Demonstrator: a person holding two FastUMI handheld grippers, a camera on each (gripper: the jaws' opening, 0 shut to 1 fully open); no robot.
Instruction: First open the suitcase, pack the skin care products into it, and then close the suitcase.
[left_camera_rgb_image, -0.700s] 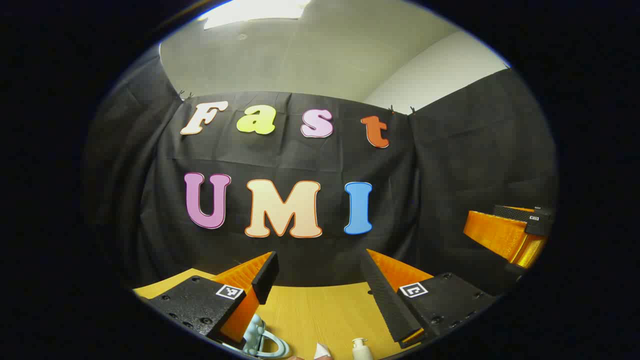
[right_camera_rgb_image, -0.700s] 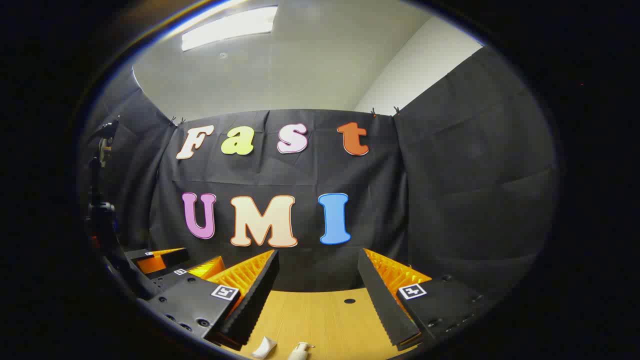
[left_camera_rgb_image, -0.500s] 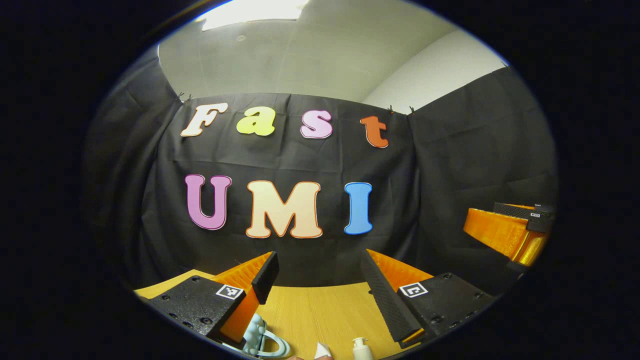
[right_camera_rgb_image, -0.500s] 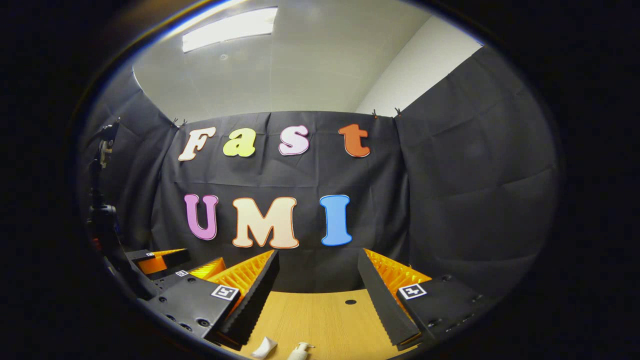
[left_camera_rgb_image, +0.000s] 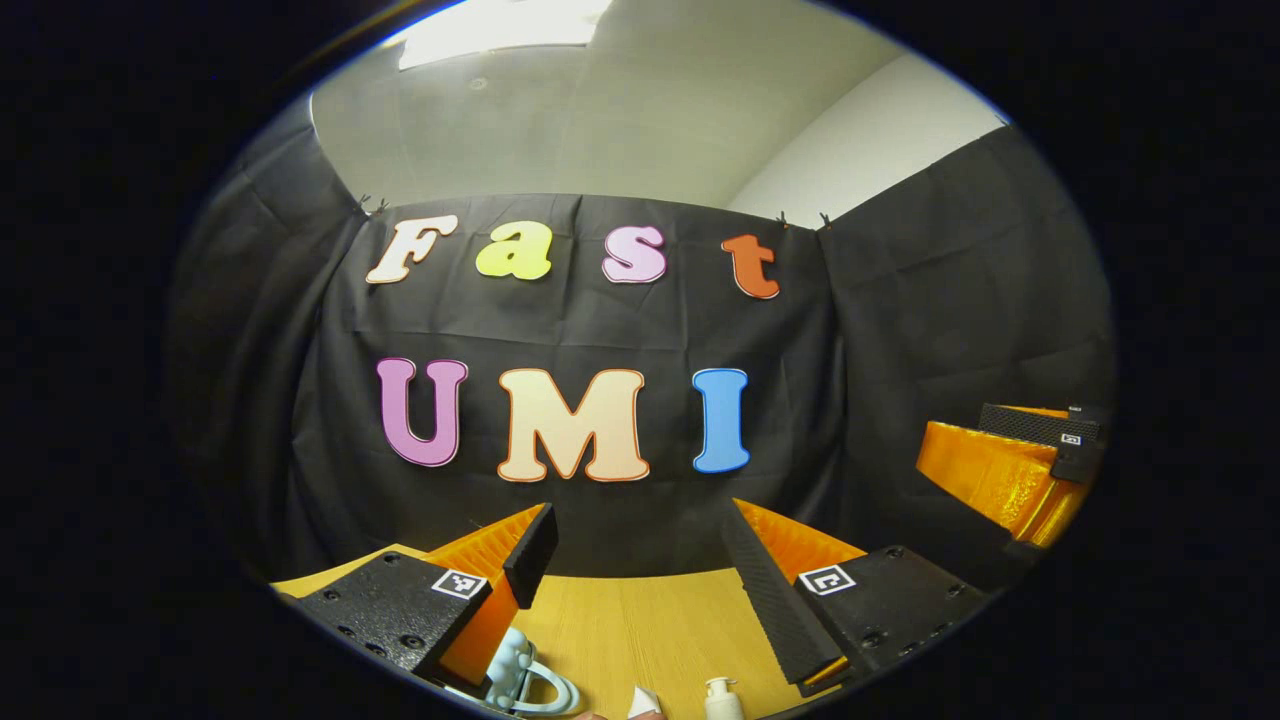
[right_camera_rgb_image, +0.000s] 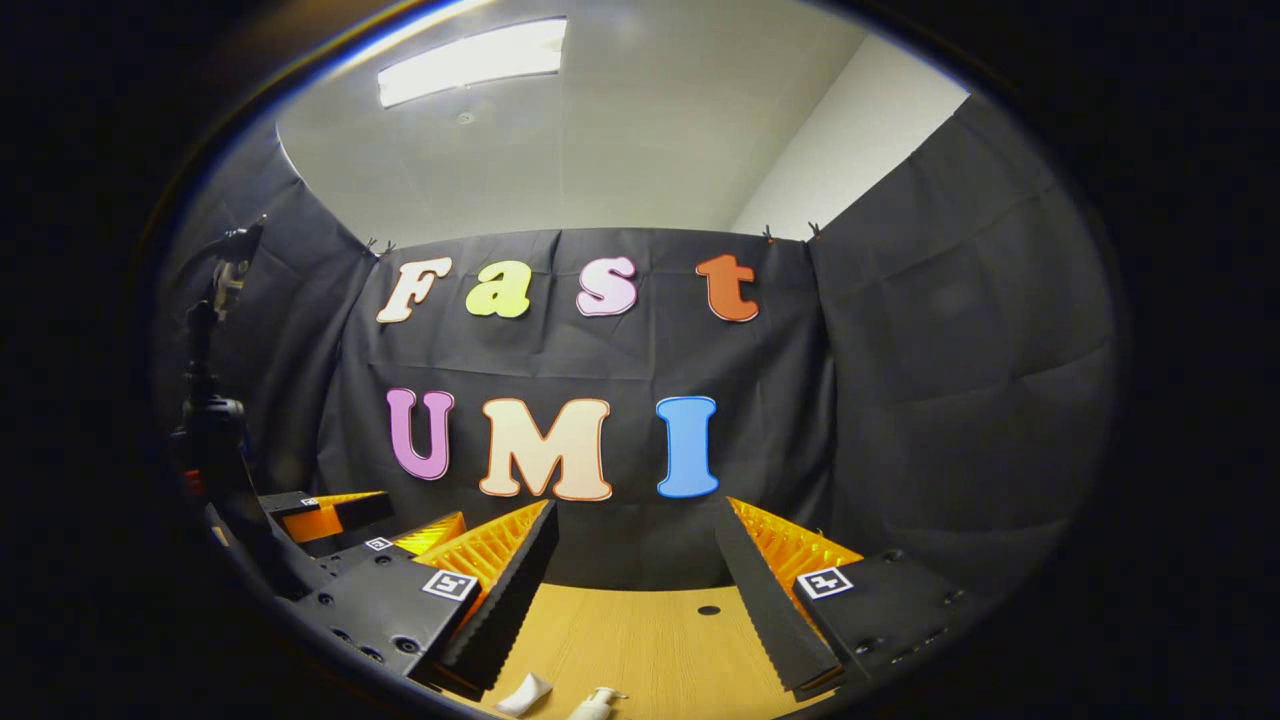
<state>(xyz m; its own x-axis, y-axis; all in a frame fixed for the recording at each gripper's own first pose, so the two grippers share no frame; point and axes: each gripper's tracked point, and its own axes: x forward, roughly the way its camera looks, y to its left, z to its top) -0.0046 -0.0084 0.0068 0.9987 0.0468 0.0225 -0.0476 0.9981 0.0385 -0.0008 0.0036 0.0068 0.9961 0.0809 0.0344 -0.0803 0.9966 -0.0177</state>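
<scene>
In the left gripper view my left gripper (left_camera_rgb_image: 637, 545) stands open above the wooden table (left_camera_rgb_image: 640, 630), with nothing between its fingers. Under its left finger, a pale blue part with a loop handle (left_camera_rgb_image: 525, 682) peeks out; it may be the suitcase. A white tube (left_camera_rgb_image: 643, 703) and a white pump bottle (left_camera_rgb_image: 722, 695) lie at the bottom edge. In the right gripper view my right gripper (right_camera_rgb_image: 635, 540) is open and empty too, with the white tube (right_camera_rgb_image: 525, 692) and the pump bottle (right_camera_rgb_image: 597, 703) below it. Both grippers point at the booth wall.
The right gripper (left_camera_rgb_image: 1010, 465) shows far right in the left gripper view, and the left gripper (right_camera_rgb_image: 330, 515) low on the left in the right gripper view. A dark stand (right_camera_rgb_image: 215, 420) rises at the left. The table has a small hole (right_camera_rgb_image: 708, 609).
Both cameras have tipped up a little, so the wall sits slightly lower in each view. The right gripper view has also turned a touch to the left. Both grippers stay open.
</scene>
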